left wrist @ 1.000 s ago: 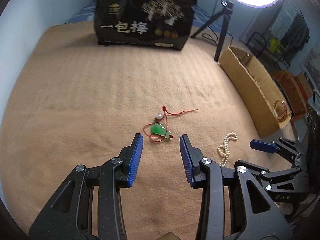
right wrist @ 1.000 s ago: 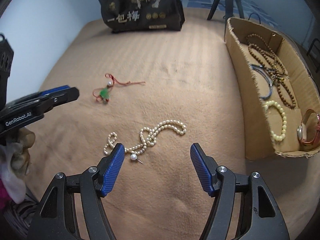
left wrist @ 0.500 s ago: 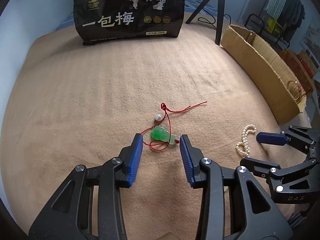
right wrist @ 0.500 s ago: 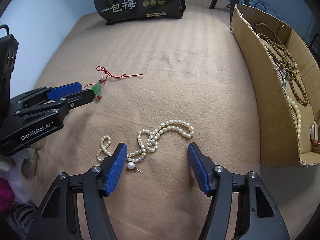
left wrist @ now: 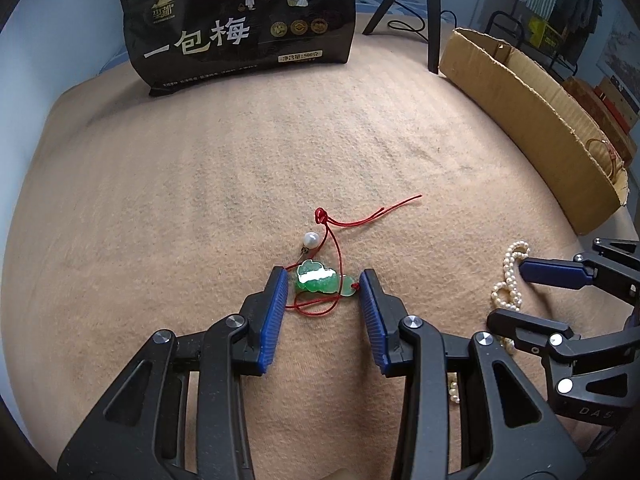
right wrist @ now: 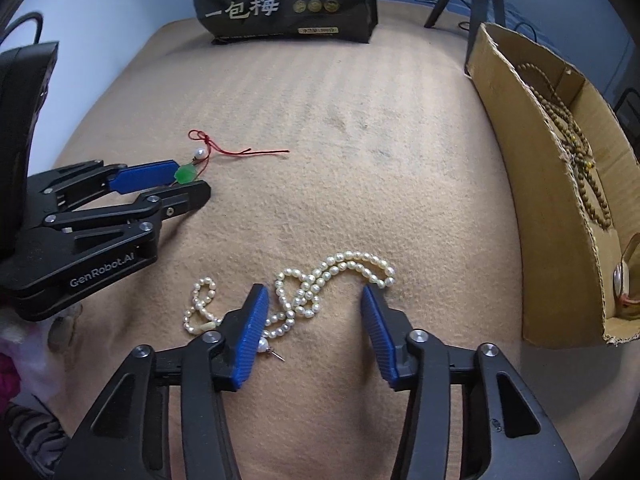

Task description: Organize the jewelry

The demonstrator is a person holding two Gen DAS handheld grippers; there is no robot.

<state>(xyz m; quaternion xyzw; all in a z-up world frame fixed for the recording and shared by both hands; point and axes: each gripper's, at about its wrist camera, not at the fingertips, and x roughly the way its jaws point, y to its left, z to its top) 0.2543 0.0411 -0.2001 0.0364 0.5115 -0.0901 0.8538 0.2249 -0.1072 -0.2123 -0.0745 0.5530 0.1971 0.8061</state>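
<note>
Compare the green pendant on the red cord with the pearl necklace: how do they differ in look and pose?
The green pendant is one carved stone on a thin red cord; the pearl necklace is many small white beads. The pendant lies compact, the necklace snakes in loops. Both lie on the tan blanket, each between open jaws.

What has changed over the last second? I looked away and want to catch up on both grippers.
The left gripper came down until its open jaws straddle the green jade pendant on a red cord, not yet pinching it. The right gripper sank over the white pearl necklace; its jaws have just been closing, not gripping yet. Both pieces, the cardboard box and the tan blanket stayed put.
</note>
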